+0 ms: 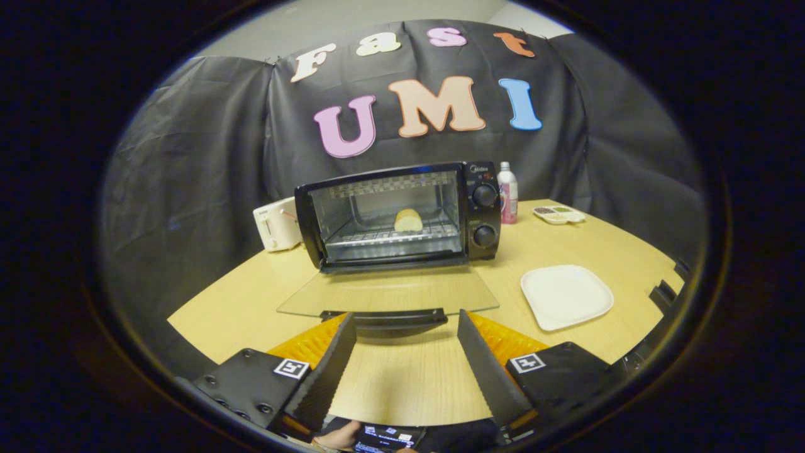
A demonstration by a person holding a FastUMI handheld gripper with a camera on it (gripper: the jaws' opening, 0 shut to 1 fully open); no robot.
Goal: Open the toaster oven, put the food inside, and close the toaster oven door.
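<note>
Glass, the toaster oven's (399, 214) door (390, 292) lies folded flat on the wooden table (220, 302), its handle (385, 316) just ahead of the gripper (407, 327), whose jaws stand wide and empty. The food, a bread roll (408, 220), already sits on the rack inside. Closing well probably means sliding the fingers under the handle and lifting in a smooth arc until the door meets the frame. Right of the oven, a white plate (566, 296) lies bare; beyond it a small divided dish (558, 215) holds condiments, too small to identify.
</note>
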